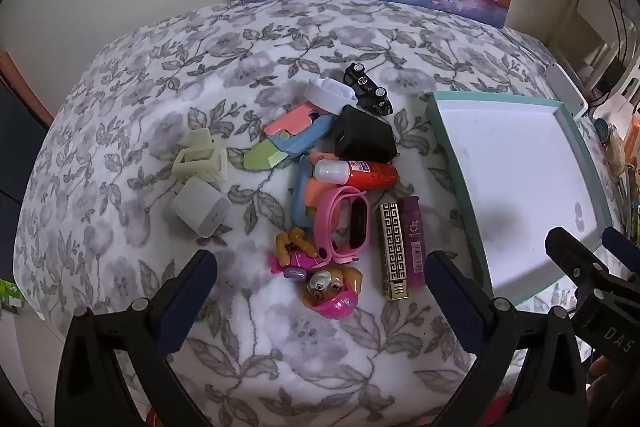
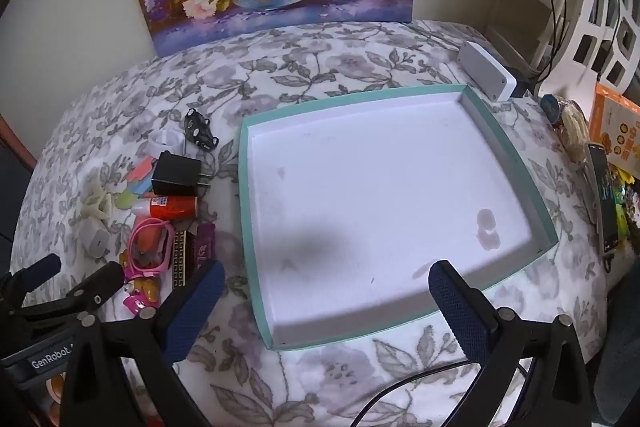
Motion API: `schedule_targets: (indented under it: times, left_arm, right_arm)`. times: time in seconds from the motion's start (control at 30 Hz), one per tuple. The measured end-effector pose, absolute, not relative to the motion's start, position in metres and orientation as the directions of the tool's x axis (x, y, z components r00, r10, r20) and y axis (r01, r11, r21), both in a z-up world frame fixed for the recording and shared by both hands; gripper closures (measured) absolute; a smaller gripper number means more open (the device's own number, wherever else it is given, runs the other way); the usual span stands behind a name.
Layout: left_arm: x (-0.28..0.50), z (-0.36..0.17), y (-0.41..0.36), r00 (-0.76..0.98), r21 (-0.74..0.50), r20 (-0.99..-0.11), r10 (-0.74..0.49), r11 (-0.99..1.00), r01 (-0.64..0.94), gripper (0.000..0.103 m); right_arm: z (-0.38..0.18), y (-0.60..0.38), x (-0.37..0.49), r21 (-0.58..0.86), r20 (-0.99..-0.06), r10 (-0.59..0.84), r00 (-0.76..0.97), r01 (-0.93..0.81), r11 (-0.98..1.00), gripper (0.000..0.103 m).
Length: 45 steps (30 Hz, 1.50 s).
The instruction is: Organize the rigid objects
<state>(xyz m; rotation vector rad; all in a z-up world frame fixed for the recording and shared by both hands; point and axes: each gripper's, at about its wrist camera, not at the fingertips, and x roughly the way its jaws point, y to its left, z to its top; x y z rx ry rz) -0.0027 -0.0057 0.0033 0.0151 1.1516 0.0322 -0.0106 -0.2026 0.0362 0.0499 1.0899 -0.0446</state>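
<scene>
two grippers hover above a bed spread with a grey floral cover (image 1: 280, 367), and nothing has gone into the container yet, so the job reads as at its very start. largest on the cover is the shallow teal-rimmed box lid (image 2: 348, 98), white inside and bare, lying just right of the clutter. the right gripper (image 2: 326, 301) hangs over its near edge with its jaws spread as wide as they go and nothing between them. the left gripper (image 1: 320, 279) is equally wide and empty, tilted down over the pile of small hard things. in that pile, from bigger to smaller: a black wall charger (image 1: 364, 139), a pink child's watch (image 1: 344, 223), a red glue bottle (image 1: 360, 174), a white charger cube (image 1: 200, 209), a cream hair claw (image 1: 200, 159), a gold-patterned lighter (image 1: 394, 251) touching a purple lighter (image 1: 414, 239), a pink puppy figure (image 1: 332, 293) and a black toy car (image 1: 370, 89). the next move, as i judge it, calls for the left gripper to drop onto one piece at the pile's edge, likely the puppy figure nearest its fingers, close on it and carry it right into the lid.
</scene>
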Motion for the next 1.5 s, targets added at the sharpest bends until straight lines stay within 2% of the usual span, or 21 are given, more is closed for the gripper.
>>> schedule_targets:
  times: [1.5]
  left_arm:
    - [-0.0006, -0.0006, -0.005, 0.389, 0.049, -0.919, 0.056, 0.998, -0.029, 0.0]
  right_arm:
    - [0.0359, -0.2013, -0.0091, 0.019, -0.891, -0.008, 0.454, 0.054, 0.998, 0.0]
